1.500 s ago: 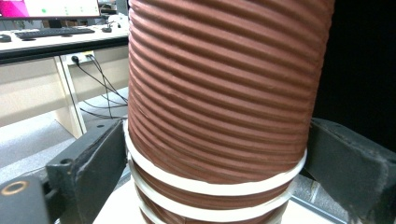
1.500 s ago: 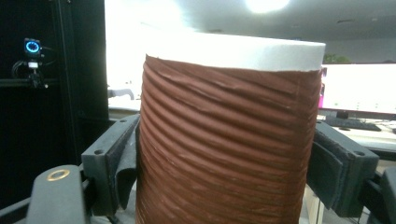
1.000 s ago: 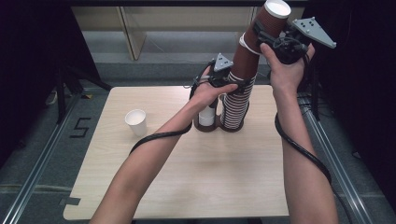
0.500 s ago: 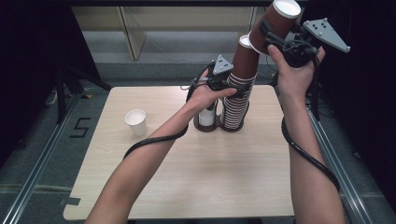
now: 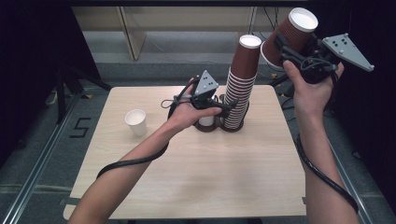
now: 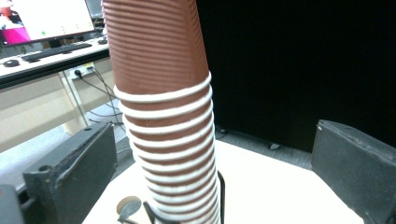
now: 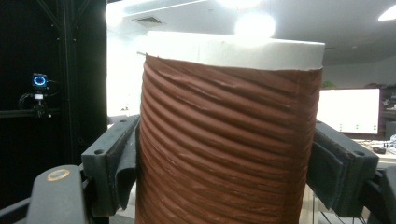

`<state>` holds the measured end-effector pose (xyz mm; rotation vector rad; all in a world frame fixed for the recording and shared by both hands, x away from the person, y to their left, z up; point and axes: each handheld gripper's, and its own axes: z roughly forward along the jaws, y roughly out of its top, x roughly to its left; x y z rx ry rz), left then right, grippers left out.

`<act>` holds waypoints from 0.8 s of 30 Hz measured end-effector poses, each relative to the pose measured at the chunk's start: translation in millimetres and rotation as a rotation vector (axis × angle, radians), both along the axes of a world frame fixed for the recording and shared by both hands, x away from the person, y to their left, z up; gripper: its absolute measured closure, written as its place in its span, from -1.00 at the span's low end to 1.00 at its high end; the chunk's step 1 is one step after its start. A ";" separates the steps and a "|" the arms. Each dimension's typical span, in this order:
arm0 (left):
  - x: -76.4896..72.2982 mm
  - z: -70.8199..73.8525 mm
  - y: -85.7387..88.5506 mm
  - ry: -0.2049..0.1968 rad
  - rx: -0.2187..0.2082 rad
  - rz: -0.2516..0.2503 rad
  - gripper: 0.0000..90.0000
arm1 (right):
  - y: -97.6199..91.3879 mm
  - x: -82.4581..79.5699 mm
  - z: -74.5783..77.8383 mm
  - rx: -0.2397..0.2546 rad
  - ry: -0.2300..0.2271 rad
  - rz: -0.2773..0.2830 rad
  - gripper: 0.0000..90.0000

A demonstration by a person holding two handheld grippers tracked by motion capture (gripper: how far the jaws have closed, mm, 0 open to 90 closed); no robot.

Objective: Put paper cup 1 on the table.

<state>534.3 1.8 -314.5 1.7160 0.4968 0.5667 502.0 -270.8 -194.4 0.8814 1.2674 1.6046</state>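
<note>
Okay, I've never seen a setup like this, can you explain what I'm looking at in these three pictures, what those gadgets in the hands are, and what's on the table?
A person sits at a wooden table and holds a hand-held tool in each hand, each with two black jaws that pinch things and a small camera on it. One picture comes from a fixed camera above, looking down on the table. The other two come from the cameras on the tools, looking along their jaws.

On the table a tall stack of brown ribbed paper cups stands in a dark holder, and a small white cup stands apart at the left.

The left gripper sits around the base of the stack with its jaws wide, having just been opening, and they do not touch it. The right gripper is raised beside the stack's top and clamps a single brown cup lifted clear of it.
</note>
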 end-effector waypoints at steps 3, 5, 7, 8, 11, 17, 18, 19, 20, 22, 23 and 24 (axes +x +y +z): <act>-12.0 -4.7 11.5 -0.005 0.002 -0.005 -1.00 | -2.3 -6.1 -4.9 -0.010 0.022 -0.002 -0.56; -20.2 -7.1 19.9 -0.014 0.010 -0.003 -1.00 | -4.2 -9.4 -9.5 -0.013 0.020 0.002 -0.56; -28.3 -10.3 27.8 -0.018 0.007 -0.004 -1.00 | -5.3 -12.8 -16.0 -0.022 0.033 0.001 -0.56; -31.9 -12.2 31.8 -0.020 0.010 -0.003 -1.00 | -5.2 -14.4 -20.0 -0.022 0.037 0.004 -0.56; -41.9 -19.2 43.0 -0.017 0.008 -0.002 -1.00 | -6.8 -19.2 -33.9 -0.024 0.056 0.009 -0.56; -57.7 -35.6 60.3 -0.001 0.020 -0.014 -1.00 | -9.2 -24.5 -62.8 -0.024 0.088 0.017 -0.56; -59.4 -37.6 63.2 0.001 0.023 -0.012 -1.00 | -9.8 -25.6 -66.7 -0.021 0.096 0.019 -0.56; -60.8 -39.3 65.9 -0.004 0.027 -0.008 -1.00 | -10.2 -26.7 -70.4 -0.019 0.102 0.016 -0.56; -62.1 -41.2 68.3 -0.007 0.029 -0.005 -1.00 | -10.2 -27.5 -74.2 -0.019 0.104 0.022 -0.56; -64.8 -44.8 73.7 -0.006 0.034 0.002 -1.00 | -10.1 -29.3 -82.4 -0.024 0.109 0.024 -0.56; -66.0 -46.8 76.1 -0.003 0.031 0.005 -1.00 | -10.0 -30.8 -86.5 -0.026 0.121 0.025 -0.56; -67.0 -48.7 78.8 -0.004 0.035 0.009 -1.00 | -10.0 -31.9 -90.8 -0.026 0.130 0.030 -0.56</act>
